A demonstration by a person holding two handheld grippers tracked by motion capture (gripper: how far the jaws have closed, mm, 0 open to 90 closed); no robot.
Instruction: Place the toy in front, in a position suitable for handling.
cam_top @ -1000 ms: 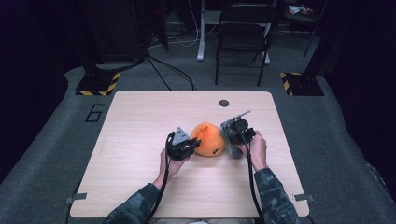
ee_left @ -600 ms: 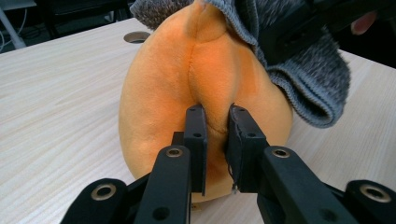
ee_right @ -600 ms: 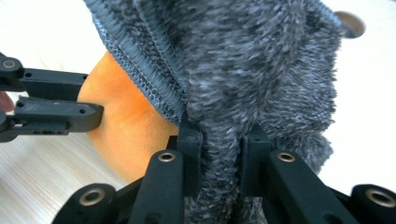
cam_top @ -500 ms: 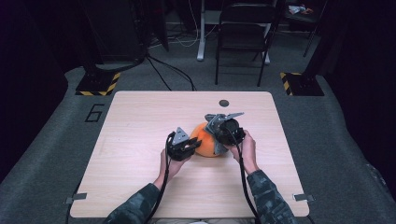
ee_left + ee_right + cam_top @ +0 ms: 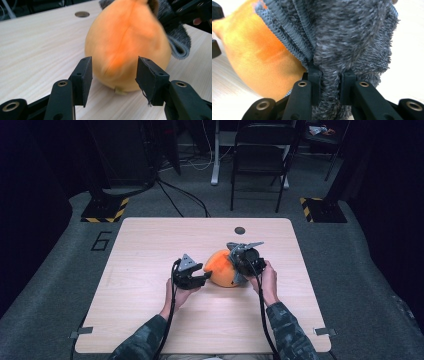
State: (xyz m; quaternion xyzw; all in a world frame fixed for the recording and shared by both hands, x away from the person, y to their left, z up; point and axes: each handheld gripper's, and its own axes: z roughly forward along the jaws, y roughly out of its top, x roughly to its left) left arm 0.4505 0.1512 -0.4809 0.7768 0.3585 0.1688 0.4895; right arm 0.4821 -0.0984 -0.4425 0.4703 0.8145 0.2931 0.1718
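A: From the high view, where does the orange plush (image 5: 220, 269) sit?

B: On the wooden surface (image 5: 140, 245), nearer the person than the round hole (image 5: 240, 230). The left gripper (image 5: 199, 276) is just beside it; the right gripper (image 5: 239, 265) is against its far side.

A: And the left gripper view?

B: The left gripper (image 5: 113, 75) has just been opening; its jaws stand spread, pads clear of the plush (image 5: 125, 42), which bulges between them. It looks light and squashy, probably easy to dent.

A: The right gripper view?

B: It shows what the others barely hint at: the right gripper (image 5: 329, 77) pressed together on a fuzzy grey knit cuff (image 5: 352, 37) bunched over the plush (image 5: 259, 55). The ribbed edge (image 5: 284, 27) seems the best place to grip; the velvety body may slip.
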